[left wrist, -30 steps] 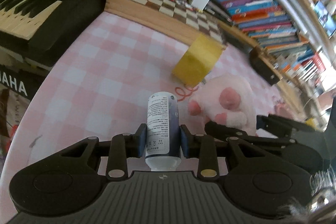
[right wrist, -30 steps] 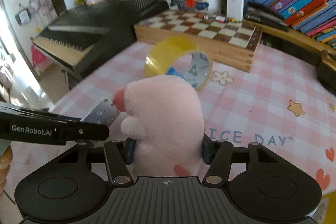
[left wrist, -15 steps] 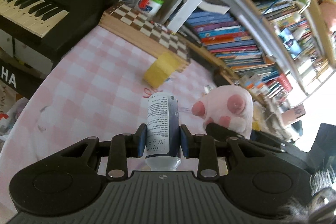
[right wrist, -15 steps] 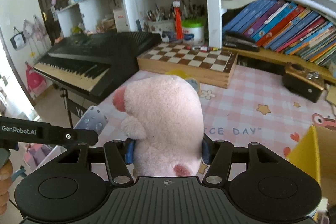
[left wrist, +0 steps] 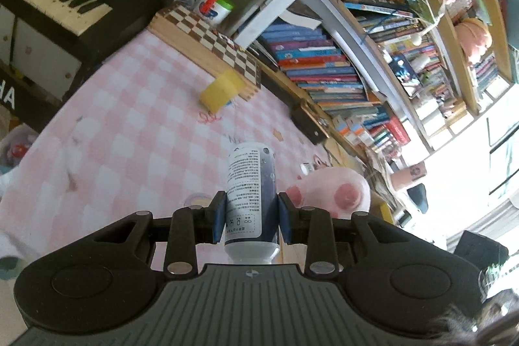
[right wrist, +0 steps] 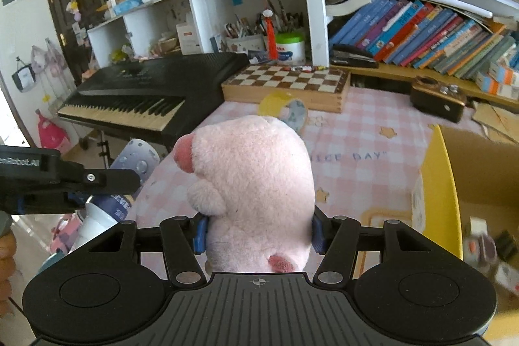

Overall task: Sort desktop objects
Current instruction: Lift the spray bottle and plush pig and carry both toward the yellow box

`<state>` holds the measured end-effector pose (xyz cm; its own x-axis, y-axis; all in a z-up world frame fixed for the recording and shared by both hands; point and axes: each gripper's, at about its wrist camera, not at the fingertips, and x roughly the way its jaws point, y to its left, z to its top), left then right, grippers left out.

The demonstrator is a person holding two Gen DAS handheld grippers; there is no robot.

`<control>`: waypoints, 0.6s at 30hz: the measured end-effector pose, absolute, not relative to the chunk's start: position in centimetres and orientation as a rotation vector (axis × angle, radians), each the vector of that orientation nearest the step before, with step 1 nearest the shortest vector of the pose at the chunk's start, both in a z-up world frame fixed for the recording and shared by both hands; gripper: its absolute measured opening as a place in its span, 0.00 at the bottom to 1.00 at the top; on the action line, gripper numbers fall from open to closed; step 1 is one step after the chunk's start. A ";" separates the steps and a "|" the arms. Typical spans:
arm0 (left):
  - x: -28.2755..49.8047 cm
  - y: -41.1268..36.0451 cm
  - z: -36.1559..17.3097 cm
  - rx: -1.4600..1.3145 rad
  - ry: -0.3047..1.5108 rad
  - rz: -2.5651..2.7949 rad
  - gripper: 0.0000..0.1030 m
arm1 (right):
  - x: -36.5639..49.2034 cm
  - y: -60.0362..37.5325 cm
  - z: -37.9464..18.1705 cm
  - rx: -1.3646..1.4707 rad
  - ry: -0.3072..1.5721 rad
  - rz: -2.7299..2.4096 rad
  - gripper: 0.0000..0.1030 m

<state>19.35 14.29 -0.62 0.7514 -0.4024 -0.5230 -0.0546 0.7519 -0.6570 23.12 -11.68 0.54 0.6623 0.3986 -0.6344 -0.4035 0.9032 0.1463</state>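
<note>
Both grabs are off the pink checkered desk (left wrist: 129, 132) now, lifted up and away from the chessboard (right wrist: 292, 80): left gripper (left wrist: 249, 216) clamped on the bottle (left wrist: 251, 193), right gripper (right wrist: 258, 231) squeezing the pink plush (right wrist: 253, 180), cardboard box (right wrist: 454, 184) looking like the next stop.

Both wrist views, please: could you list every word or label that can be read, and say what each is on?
"ICE DAY": tablecloth, first letters hidden by the plush toy.
"AH": keyboard stand, cut off at the edge.
Bottle label: too small.
Left tongs brand: blurred.
Book spines: unreadable.
</note>
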 end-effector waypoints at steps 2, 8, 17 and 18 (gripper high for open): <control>18.3 14.2 -0.5 -0.697 0.711 -0.222 0.29 | 21.8 -11.8 0.4 0.000 0.722 0.435 0.56; 14.7 14.0 -0.2 -0.685 0.724 -0.276 0.29 | 17.3 -11.8 0.5 0.029 0.727 0.400 0.56; 10.1 13.1 -0.2 -0.675 0.750 -0.352 0.29 | 10.7 -12.1 0.6 0.075 0.736 0.341 0.56; 9.8 13.0 -0.2 -0.672 0.753 -0.360 0.29 | 10.0 -12.2 0.6 0.081 0.738 0.331 0.56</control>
<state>9.78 12.96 -0.19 0.6841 -0.5244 -0.5070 0.0648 0.7360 -0.6738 10.02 -12.25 0.57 0.6904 0.3244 -0.6466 -0.2679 0.9449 0.1881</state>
